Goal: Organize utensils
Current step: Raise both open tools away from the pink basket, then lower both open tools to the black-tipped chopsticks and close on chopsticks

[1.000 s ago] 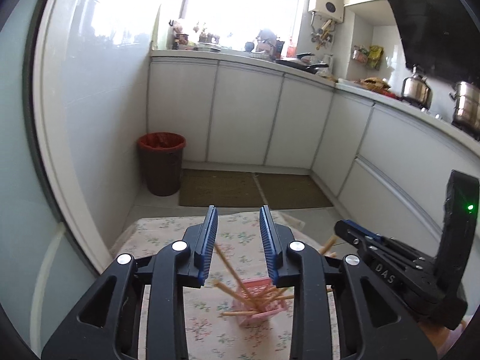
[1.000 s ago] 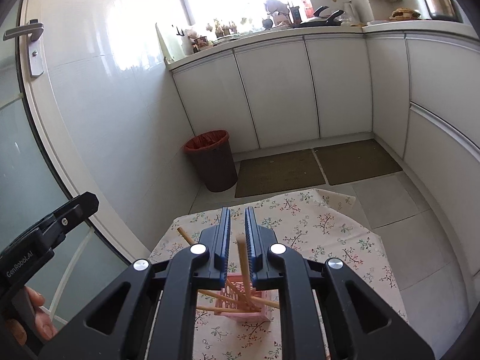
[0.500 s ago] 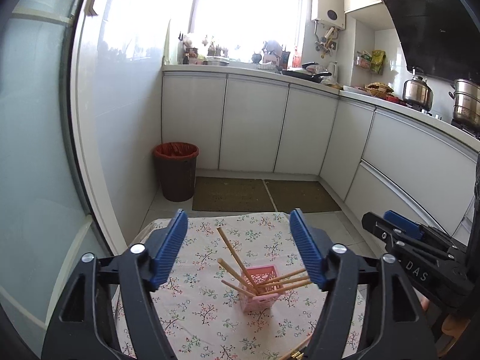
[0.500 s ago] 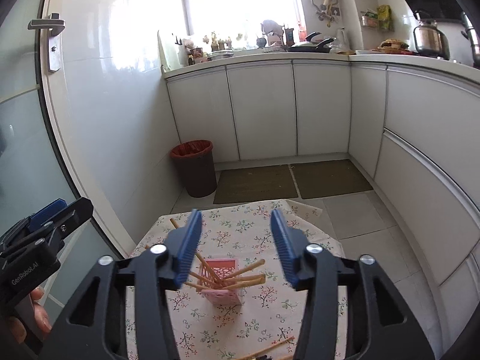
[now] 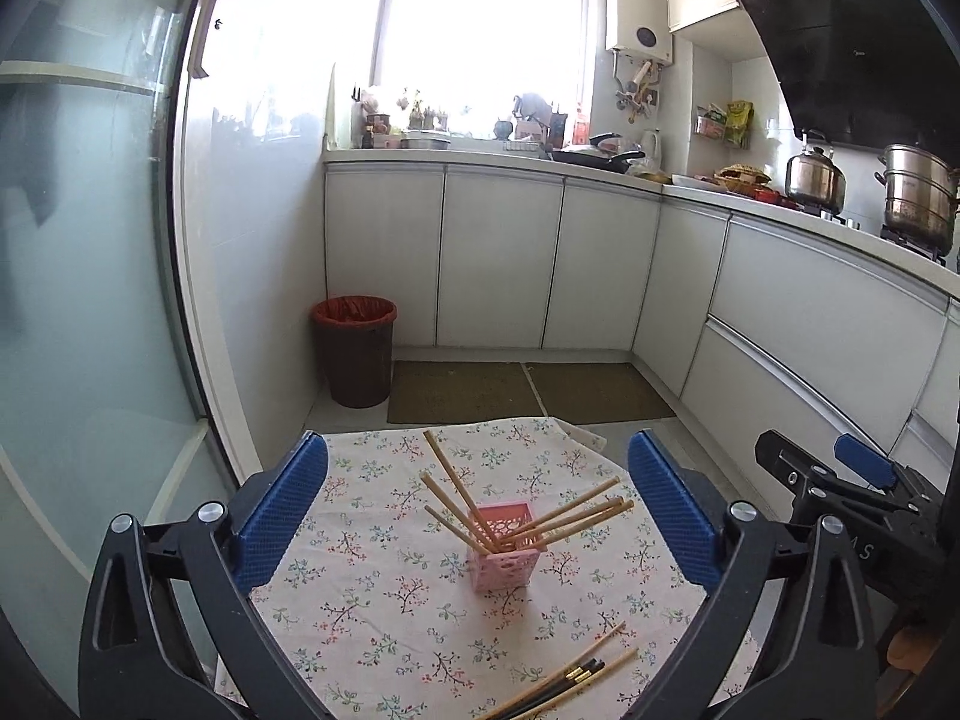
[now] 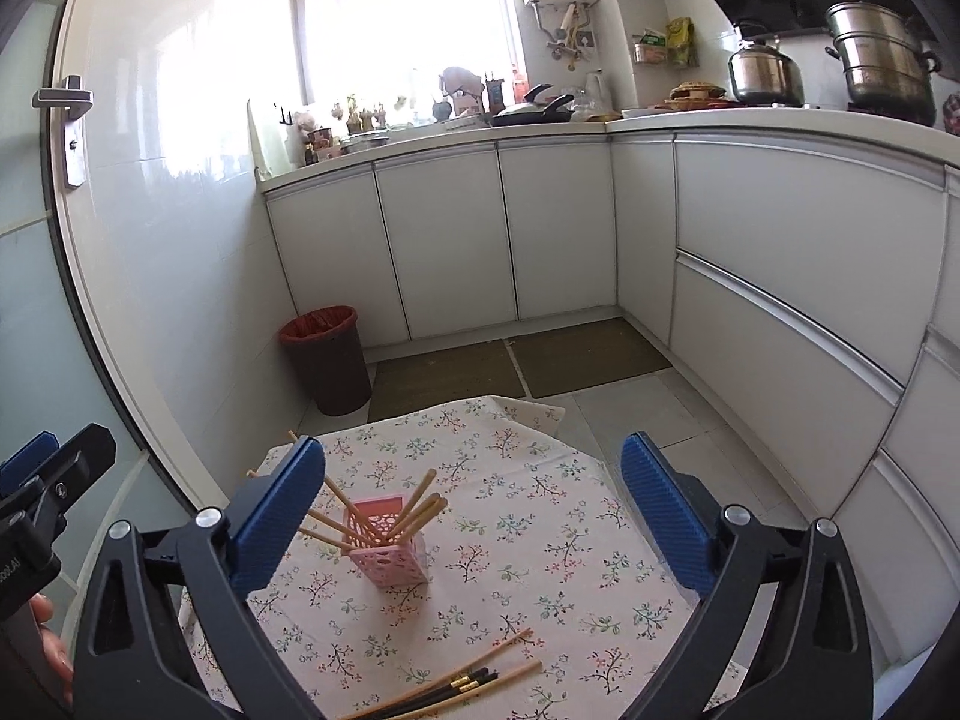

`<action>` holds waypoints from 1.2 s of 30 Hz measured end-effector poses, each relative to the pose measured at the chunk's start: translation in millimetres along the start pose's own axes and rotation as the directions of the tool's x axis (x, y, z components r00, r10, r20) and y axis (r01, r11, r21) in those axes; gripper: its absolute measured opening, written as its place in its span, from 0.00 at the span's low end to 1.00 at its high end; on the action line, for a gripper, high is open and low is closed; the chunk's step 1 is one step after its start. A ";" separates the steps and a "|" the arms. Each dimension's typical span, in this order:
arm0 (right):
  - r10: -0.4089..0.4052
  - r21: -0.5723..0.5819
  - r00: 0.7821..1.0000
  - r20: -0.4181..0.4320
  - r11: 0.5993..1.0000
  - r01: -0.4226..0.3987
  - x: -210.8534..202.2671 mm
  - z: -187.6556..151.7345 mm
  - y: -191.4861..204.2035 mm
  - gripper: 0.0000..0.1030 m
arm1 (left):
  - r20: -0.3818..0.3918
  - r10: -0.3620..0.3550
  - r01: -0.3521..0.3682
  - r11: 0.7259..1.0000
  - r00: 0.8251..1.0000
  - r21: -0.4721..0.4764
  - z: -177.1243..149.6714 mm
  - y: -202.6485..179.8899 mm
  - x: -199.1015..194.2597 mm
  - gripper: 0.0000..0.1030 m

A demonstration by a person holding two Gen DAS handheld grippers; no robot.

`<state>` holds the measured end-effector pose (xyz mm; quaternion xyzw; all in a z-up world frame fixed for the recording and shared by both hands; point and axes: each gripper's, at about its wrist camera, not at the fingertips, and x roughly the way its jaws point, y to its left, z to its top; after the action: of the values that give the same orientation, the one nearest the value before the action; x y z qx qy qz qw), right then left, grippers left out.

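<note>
A pink perforated holder [image 5: 506, 545] stands upright on the floral tablecloth [image 5: 384, 606] with several wooden chopsticks [image 5: 456, 498] leaning out of it; it also shows in the right wrist view [image 6: 389, 547]. More chopsticks [image 5: 570, 681], wooden and black, lie loose on the cloth near the front edge; they also show in the right wrist view [image 6: 456, 684]. My left gripper [image 5: 477, 510] is wide open and empty, held above and behind the holder. My right gripper [image 6: 474, 507] is wide open and empty, also above the table.
The small table is ringed by floor. A red-lined bin [image 5: 355, 349] stands by the white cabinets [image 5: 498, 258], with brown mats [image 5: 528, 390] beyond the table. A glass door [image 5: 78, 300] is on the left. The right gripper's body [image 5: 852, 516] shows at the right.
Both grippers have opened wide and pulled back and up from the holder. The chopstick the right gripper held a second ago now stands in the holder.
</note>
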<state>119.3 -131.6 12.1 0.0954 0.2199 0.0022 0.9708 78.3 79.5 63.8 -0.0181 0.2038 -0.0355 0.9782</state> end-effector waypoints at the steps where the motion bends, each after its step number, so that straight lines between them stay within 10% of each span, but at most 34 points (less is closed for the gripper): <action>1: -0.006 0.000 1.000 -0.001 1.000 0.006 -3.4 -2.5 -2.0 0.93 | -0.002 -0.003 0.003 1.000 1.000 0.003 -2.8 -0.6 -1.5 0.93; 14: -0.058 0.073 0.998 -0.040 0.995 0.061 -33.9 -33.8 -56.6 0.94 | -0.141 -0.050 0.067 0.991 0.989 0.114 -27.6 -33.0 8.9 0.93; 19: -0.058 0.137 0.990 -0.127 0.988 0.076 -34.9 -71.4 -85.1 0.94 | -0.380 -0.122 0.202 0.963 0.917 0.179 -67.1 -61.0 51.7 0.93; 24: -0.093 0.133 0.971 -0.221 0.983 0.125 -24.8 -112.2 -106.2 0.94 | -0.579 -0.135 0.278 0.946 0.804 0.165 -118.9 -83.4 101.6 0.93; 32: -0.107 0.143 0.937 -0.332 0.976 0.162 0.2 -141.3 -128.6 0.94 | -0.667 -0.052 0.266 0.938 0.743 0.223 -174.3 -112.1 164.8 0.91; 36: -0.099 0.155 0.925 -0.368 0.974 0.166 10.4 -147.4 -134.7 0.94 | -0.694 -0.019 0.288 0.918 0.720 0.274 -187.6 -129.8 193.7 0.74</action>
<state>60.7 -236.1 -147.9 0.1674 0.3979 -0.0667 0.8996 172.3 -68.7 -178.6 0.1598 0.5339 -0.1590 0.8150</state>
